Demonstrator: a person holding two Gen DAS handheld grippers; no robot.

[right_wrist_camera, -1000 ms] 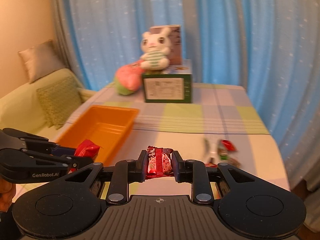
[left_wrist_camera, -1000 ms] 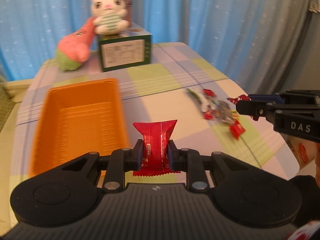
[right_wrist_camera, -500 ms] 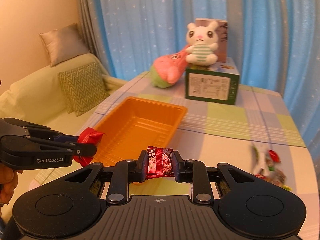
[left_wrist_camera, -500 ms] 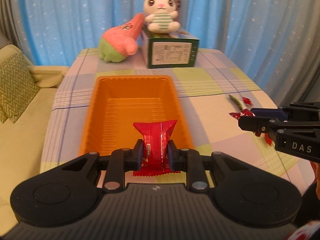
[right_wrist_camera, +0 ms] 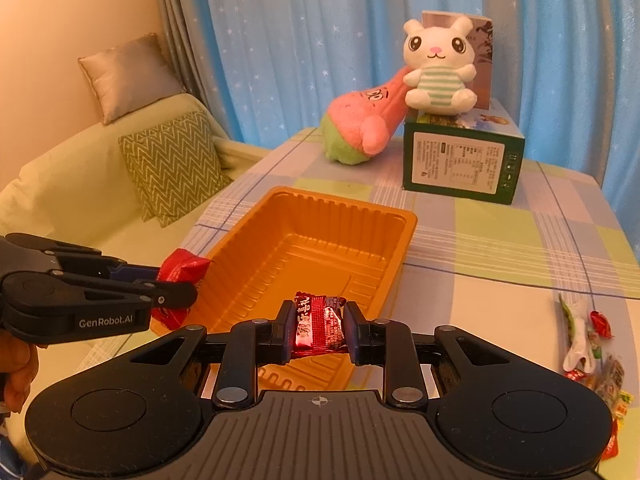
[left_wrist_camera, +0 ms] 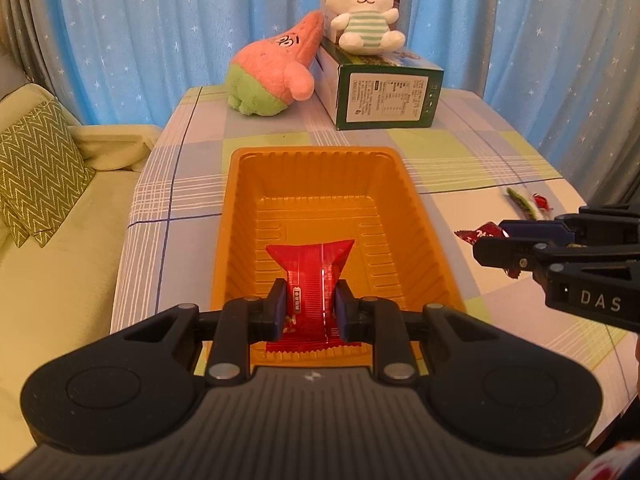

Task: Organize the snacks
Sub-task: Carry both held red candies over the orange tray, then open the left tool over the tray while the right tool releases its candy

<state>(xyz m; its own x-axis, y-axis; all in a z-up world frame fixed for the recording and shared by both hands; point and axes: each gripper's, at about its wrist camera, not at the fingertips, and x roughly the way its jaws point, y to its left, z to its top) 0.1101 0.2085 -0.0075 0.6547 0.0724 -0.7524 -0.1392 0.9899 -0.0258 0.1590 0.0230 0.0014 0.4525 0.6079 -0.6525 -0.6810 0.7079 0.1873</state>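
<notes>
An empty orange plastic tray (left_wrist_camera: 320,156) lies on the checked tablecloth, also in the right wrist view (right_wrist_camera: 340,204). My left gripper (left_wrist_camera: 310,310) is shut on a bright red snack packet (left_wrist_camera: 312,268) and hangs over the tray's near end. My right gripper (right_wrist_camera: 318,330) is shut on a dark red wrapped candy (right_wrist_camera: 320,322) above the tray's near right corner. Each gripper shows in the other view, the left gripper (right_wrist_camera: 176,286) at the left and the right gripper (left_wrist_camera: 486,240) at the right. Several loose snacks (right_wrist_camera: 588,344) lie on the cloth to the right.
A green box (left_wrist_camera: 384,92) with a white rabbit plush (left_wrist_camera: 362,8) on top stands at the table's far end, beside a pink and green plush (left_wrist_camera: 276,72). A sofa with a zigzag cushion (left_wrist_camera: 36,172) runs along the left. Blue curtains hang behind.
Both grippers have swung left from the loose snacks towards the tray, each keeping its snack. The tray now sits straight ahead under the left gripper.
</notes>
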